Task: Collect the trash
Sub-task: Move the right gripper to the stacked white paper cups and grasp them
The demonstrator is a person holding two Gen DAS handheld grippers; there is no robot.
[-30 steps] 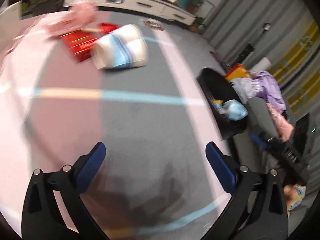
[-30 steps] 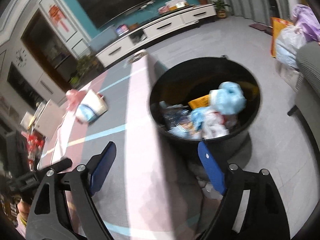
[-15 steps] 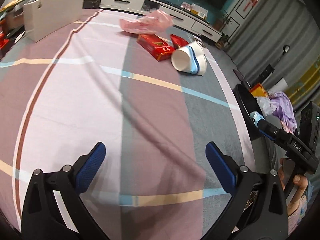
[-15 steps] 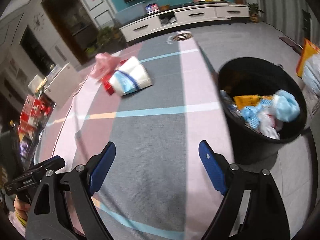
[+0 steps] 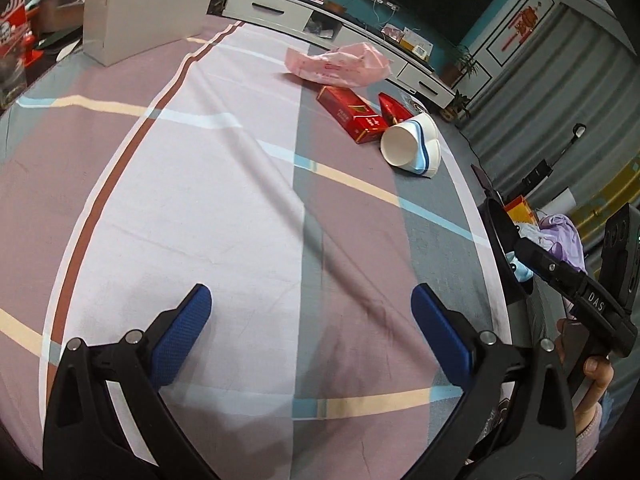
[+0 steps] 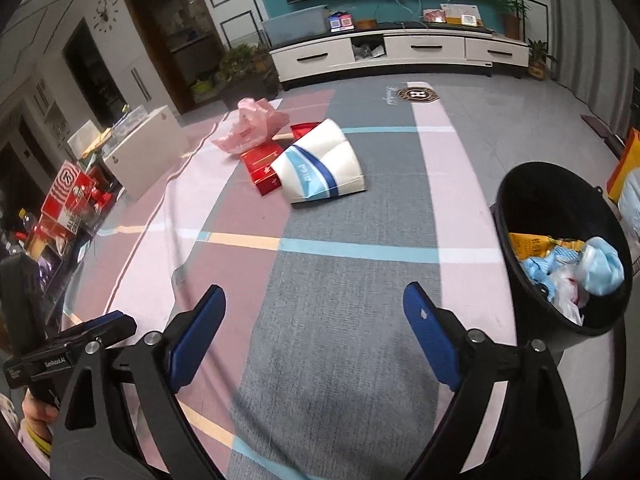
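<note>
Your left gripper (image 5: 310, 320) and right gripper (image 6: 314, 312) both hover with jaws wide and empty over the striped cloth on the worktop (image 6: 352, 216). The trash sits upper middle of the right view: a pink bag (image 6: 256, 126), red boxes (image 6: 262, 168) and a white-and-blue wrapper (image 6: 320, 166), clustered and touching. The black bin (image 6: 560, 220), already holding trash, stands at the right edge.

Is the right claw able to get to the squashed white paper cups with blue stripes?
Probably yes. The right claw is open and empty, and only bare striped tablecloth lies between it and the squashed white paper cups with blue stripes. It just needs to move forward.
</note>
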